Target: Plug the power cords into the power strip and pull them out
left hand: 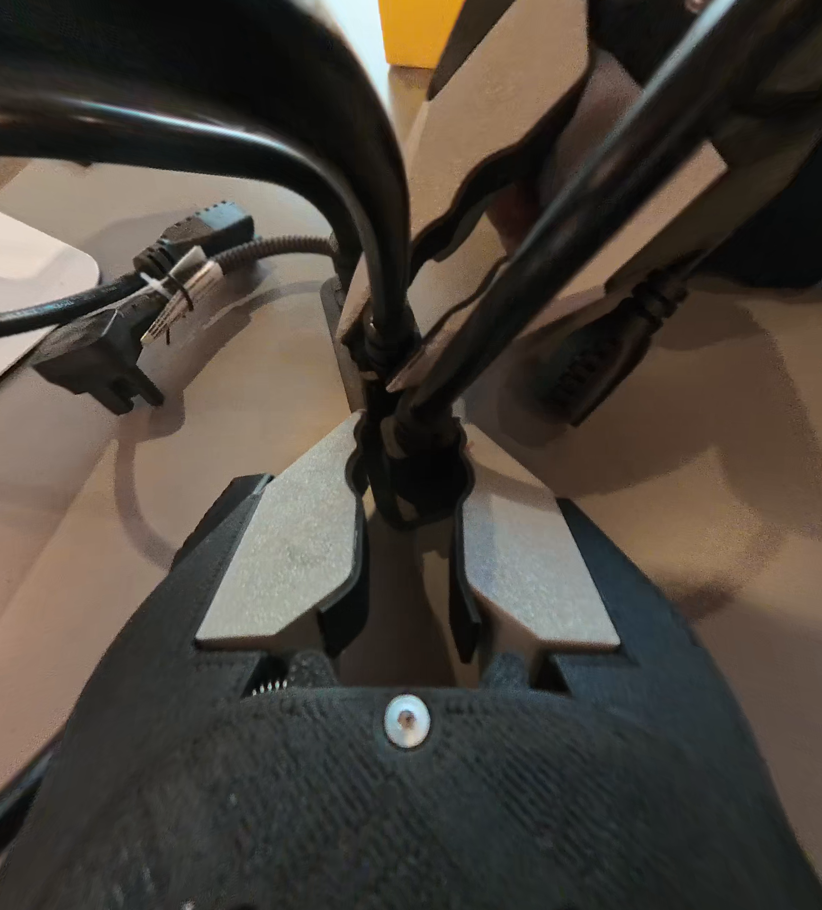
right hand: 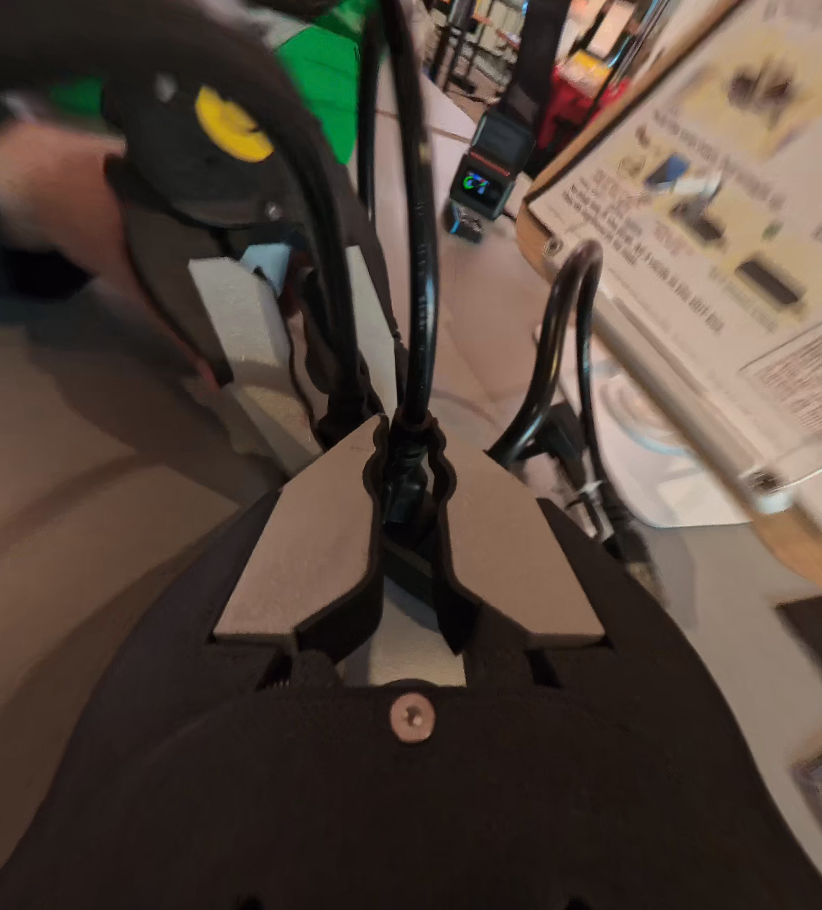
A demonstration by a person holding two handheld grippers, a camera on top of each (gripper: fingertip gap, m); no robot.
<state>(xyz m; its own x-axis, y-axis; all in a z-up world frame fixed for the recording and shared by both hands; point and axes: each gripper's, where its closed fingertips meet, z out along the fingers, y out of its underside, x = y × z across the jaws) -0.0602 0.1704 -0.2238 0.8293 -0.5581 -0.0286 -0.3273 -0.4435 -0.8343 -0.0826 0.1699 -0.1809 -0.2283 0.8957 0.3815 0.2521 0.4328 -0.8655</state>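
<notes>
- Power cords are what both tools hold: the left gripper (left hand: 411, 443) has its grey fingers (left hand: 300, 532) closed around a black plug (left hand: 413, 472) pinched at their tips, its cord (left hand: 271, 162) arching up and away to the far left.
- In the right wrist view, the right gripper (right hand: 409, 458) is likewise clamped on a second plug (right hand: 404, 487), whose cord (right hand: 423, 246) rises nearly straight up from between the fingertips.
- Each plug's long axis appears to run along its gripper's fingers, so any push or pull would go along the line of the fingers rather than across it.
- The two grippers meet almost tip to tip; in the left view the right one reaches in from the far right, its fingers crossing just beyond the left gripper's tips.
- Whether a power strip lies under the plugs I cannot tell; the black block (right hand: 406, 556) just below the right plug may be a socket.
- Outward on the tan table (left hand: 79, 492), a spare plug (left hand: 98, 364) with tied cables (left hand: 172, 290) lies to the left, well apart from both grippers.
- To the right in the right view, a printed sheet (right hand: 719, 246) sits on a wooden board, and a person's hand (right hand: 49, 192) grips the left tool's handle.
- Judging by this, neither arm is nearer: both are already on their plugs.
</notes>
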